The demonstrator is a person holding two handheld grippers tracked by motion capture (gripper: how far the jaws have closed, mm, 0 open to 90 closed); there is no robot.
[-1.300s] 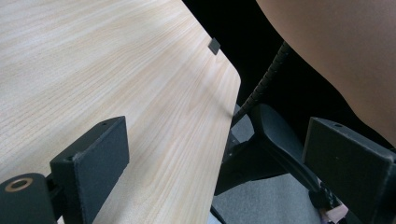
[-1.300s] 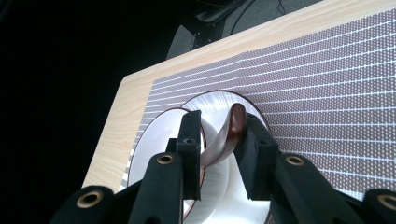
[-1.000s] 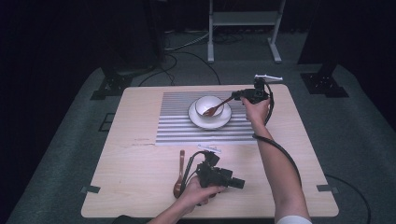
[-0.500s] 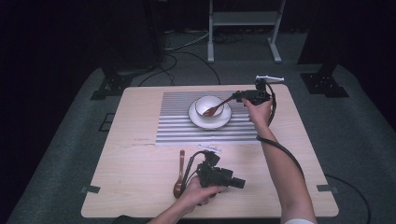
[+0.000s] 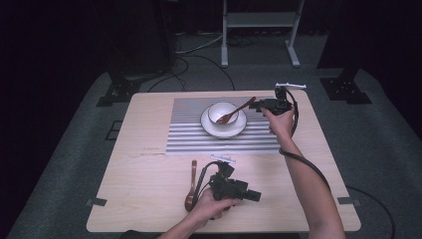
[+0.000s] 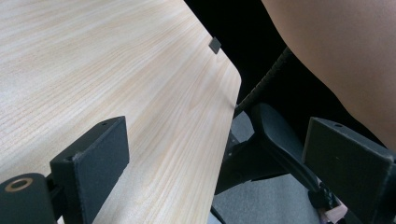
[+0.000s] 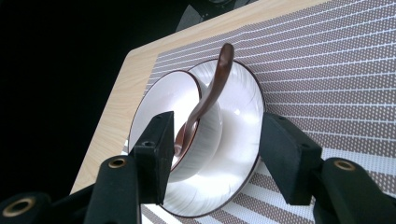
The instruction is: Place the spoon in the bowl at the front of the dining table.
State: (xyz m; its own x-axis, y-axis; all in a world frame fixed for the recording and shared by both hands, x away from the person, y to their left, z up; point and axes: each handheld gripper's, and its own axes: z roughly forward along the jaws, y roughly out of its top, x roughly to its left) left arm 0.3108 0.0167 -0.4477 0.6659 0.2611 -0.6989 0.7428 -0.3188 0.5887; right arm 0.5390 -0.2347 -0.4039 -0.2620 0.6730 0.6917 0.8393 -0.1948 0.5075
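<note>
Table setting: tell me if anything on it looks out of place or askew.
Nothing is spilled or broken. One brown spoon leans in the white bowl on its saucer, handle out over the rim. A second spoon lies on bare table off the striped mat, beside the left gripper.

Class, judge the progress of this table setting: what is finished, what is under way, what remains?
Done: one spoon rests in the bowl on its saucer. Under way: the right gripper, jaws just opening with nothing between them, sits beside that spoon's handle. Left: a second spoon lies by the open left gripper.
</note>
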